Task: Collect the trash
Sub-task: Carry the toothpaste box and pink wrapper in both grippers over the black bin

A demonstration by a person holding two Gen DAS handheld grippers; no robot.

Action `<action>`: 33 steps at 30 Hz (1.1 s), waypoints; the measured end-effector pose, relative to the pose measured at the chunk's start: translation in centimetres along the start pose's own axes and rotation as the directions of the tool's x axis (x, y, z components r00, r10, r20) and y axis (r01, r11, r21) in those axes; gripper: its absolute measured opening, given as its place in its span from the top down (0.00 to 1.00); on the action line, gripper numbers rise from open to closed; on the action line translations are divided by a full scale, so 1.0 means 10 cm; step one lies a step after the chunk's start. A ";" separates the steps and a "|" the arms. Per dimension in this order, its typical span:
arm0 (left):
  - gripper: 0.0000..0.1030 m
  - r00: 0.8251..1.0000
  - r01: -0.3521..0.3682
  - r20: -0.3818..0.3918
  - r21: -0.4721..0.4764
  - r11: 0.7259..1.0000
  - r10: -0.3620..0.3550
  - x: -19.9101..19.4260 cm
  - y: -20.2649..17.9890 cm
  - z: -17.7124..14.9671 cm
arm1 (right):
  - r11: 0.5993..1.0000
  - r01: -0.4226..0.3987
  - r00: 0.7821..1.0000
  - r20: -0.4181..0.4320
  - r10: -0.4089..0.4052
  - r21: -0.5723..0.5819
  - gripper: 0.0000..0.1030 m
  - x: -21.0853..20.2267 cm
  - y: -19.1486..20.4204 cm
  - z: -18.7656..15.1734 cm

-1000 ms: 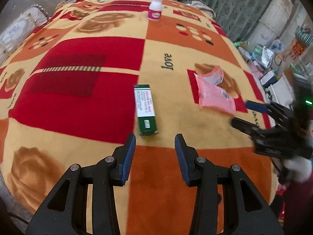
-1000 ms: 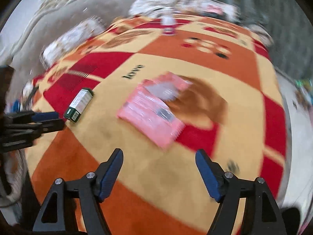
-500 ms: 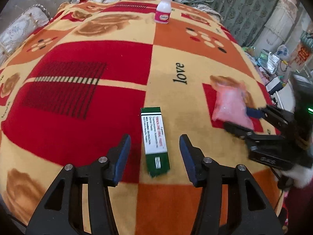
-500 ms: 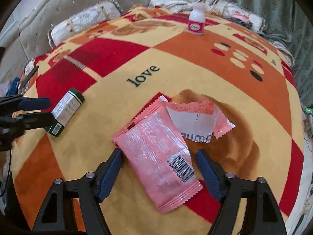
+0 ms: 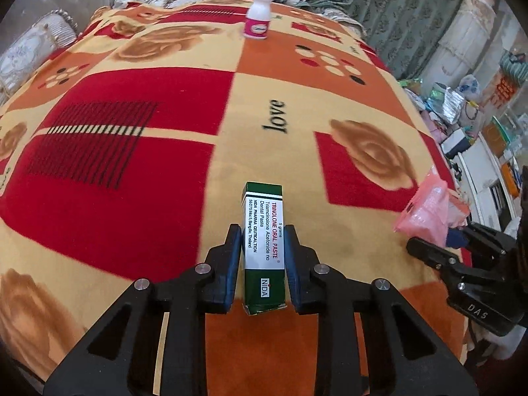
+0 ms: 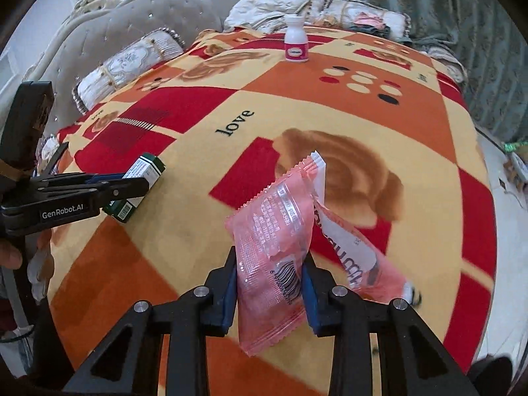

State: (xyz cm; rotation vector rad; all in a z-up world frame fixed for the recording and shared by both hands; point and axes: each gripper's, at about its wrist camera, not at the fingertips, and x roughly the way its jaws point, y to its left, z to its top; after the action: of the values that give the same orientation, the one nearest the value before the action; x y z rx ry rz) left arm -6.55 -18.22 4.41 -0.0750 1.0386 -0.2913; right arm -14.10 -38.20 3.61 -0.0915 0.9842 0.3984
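gripping box (image 5: pixel 263 247), seemingly wrapper (image 6: pixel 275 257)

Bright daylight, fisheye-warped (edges blurred)

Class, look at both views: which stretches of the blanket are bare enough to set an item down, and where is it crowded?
Bare: the red patch left of the green-and-white carton; the orange squares before the white pink-labelled bottle. Crowded: near edge, around both grippers and pink plastic wrappers.

Patterned blanket (image 5: pixel 184 99), white bottle (image 5: pixel 258 16) upright
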 end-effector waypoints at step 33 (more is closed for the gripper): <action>0.78 0.991 0.118 0.028 0.240 0.964 -0.129 -0.44 -1.31 -0.55 | 0.975 0.080 0.993 0.063 -0.095 0.208 0.69 -0.89 -0.20 -0.84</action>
State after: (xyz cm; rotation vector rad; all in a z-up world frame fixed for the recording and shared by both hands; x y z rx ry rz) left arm -15.99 -29.17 7.94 0.0707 0.9506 -0.5238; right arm -24.33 -44.72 6.03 0.0657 0.9409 0.2163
